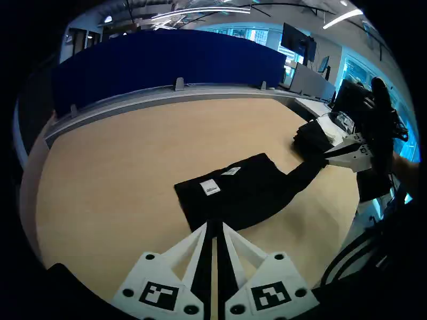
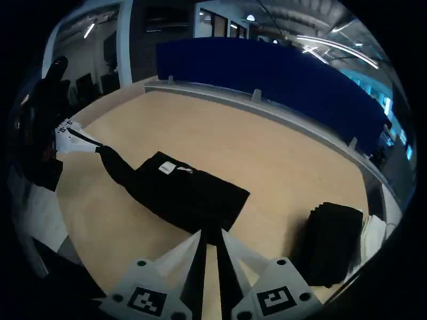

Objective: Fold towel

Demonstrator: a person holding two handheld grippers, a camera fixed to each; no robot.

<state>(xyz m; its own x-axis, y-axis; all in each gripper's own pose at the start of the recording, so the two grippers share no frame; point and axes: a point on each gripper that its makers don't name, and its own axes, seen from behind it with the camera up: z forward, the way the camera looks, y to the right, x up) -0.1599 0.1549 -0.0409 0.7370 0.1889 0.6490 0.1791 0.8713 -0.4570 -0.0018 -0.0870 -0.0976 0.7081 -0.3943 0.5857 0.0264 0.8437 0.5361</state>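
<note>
My left gripper (image 1: pixel 215 224) points out over a light wooden table (image 1: pixel 123 160), its two fingers drawn together and pinched on the near edge of a black towel (image 1: pixel 251 192). The towel lies mostly flat in the middle of the table, with two small white labels (image 1: pixel 210 187) facing up. One of its corners is pulled out into a narrow, taut strip. In the left gripper view that strip runs off to the right and ends at my right gripper (image 1: pixel 326 157). In the right gripper view, the right gripper's fingers are likewise closed on the towel's edge. A stack of folded black towels (image 2: pixel 331 240) sits on the table well apart from the one I hold, with white cloth (image 2: pixel 373 232) just beside it. A blue partition (image 1: pixel 160 64) runs along the table's far edge.
</note>
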